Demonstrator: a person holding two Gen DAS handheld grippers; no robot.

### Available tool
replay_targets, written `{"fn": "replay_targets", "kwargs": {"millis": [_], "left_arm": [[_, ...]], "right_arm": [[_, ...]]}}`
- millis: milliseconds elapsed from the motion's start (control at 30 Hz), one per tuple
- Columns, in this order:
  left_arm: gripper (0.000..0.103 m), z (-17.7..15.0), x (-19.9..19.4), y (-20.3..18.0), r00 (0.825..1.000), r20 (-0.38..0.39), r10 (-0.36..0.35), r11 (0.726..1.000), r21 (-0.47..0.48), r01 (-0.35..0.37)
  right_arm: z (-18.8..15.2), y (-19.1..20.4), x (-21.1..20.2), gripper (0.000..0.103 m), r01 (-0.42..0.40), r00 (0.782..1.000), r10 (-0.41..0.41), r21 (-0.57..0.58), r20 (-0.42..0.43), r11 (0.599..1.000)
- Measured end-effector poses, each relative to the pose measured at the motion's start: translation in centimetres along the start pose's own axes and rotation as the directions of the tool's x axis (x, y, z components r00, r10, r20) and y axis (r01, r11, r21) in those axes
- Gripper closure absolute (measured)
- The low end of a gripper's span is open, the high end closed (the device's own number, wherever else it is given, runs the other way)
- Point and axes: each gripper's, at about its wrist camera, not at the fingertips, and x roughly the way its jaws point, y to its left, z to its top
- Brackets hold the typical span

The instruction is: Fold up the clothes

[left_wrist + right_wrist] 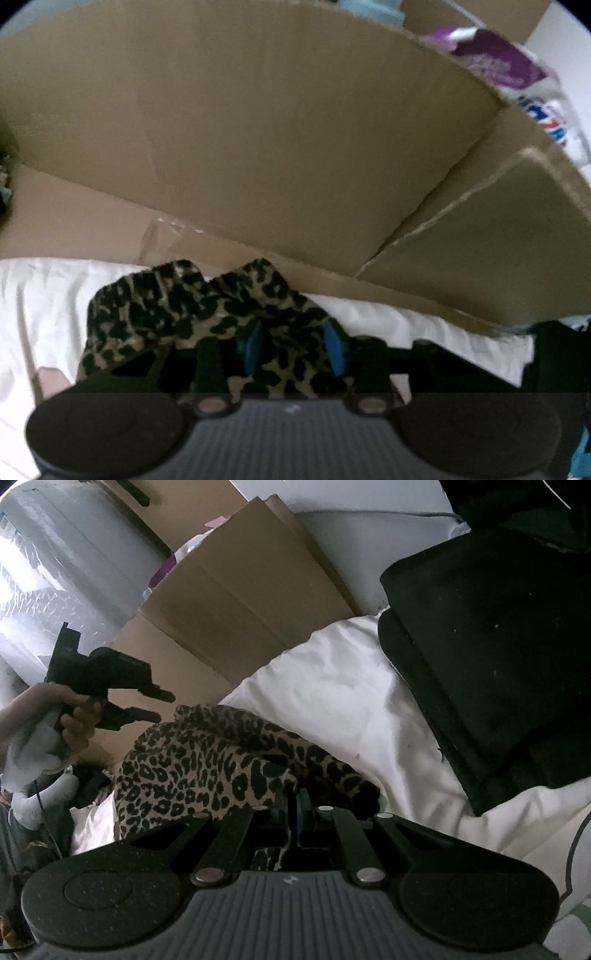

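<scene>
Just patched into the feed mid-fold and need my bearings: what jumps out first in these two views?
The crumpled leopard-print garment on the white bedsheet grabs the eye; the right tongs are shut on its near edge. The left tongs hang open over the same cloth, blue pads apart. Behind stands a big brown cardboard box, and a folded black fabric pile lies on the sheet's right side.

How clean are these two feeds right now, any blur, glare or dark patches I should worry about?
Left wrist view: soft motion blur over the leopard-print garment and cardboard, edges bowed by fisheye. Right wrist view: sharper; blown-out glare at the window; the black folded clothes lose all detail in shadow.
</scene>
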Motion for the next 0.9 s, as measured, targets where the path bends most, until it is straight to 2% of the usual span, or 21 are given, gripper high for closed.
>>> {"fn": "replay_targets", "kwargs": {"millis": [200, 300, 433, 500, 633, 733, 800, 900], "left_arm": [[0.063, -0.8, 2.5, 1.7, 0.999, -0.032, 0.030, 0.998, -0.059, -0.032], [0.063, -1.2, 3.2, 2.5, 0.998, -0.050, 0.022, 0.996, -0.091, -0.027], [0.063, -1.4, 3.4, 2.5, 0.998, -0.057, 0.030, 0.997, -0.074, -0.034], [0.063, -1.1, 3.9, 2.2, 0.995, -0.083, 0.050, 0.998, -0.030, -0.053], [0.063, -0.5, 4.7, 2.3, 0.993, -0.103, 0.056, 0.995, -0.075, -0.063], [0.071, -0.4, 4.8, 2.3, 0.993, -0.103, 0.062, 0.991, -0.107, -0.073], [0.089, -0.5, 4.3, 2.4, 0.994, -0.099, 0.051, 0.989, -0.131, -0.063], [0.097, -0.8, 2.8, 2.6, 0.997, -0.071, 0.027, 0.989, -0.145, -0.037]], "right_arm": [[0.0, -0.5, 0.9, 0.102, 0.018, 1.000, -0.018, 0.004, -0.024, 1.000], [0.0, -0.8, 1.4, 0.102, 0.028, 0.999, -0.028, -0.001, -0.037, 1.000], [-0.1, -0.9, 1.9, 0.102, 0.041, 0.998, -0.042, -0.007, -0.051, 0.999], [-0.2, -1.0, 2.0, 0.102, 0.046, 0.997, -0.047, -0.010, -0.056, 0.999], [-0.1, -0.9, 2.2, 0.101, 0.049, 0.997, -0.050, -0.017, -0.062, 0.999], [-0.1, -0.8, 2.2, 0.101, 0.051, 0.996, -0.053, -0.029, -0.066, 0.998], [0.0, -0.8, 2.1, 0.101, 0.052, 0.996, -0.054, -0.032, -0.066, 0.998], [0.0, -0.8, 1.9, 0.101, 0.053, 0.997, -0.055, -0.027, -0.061, 0.998]]}}
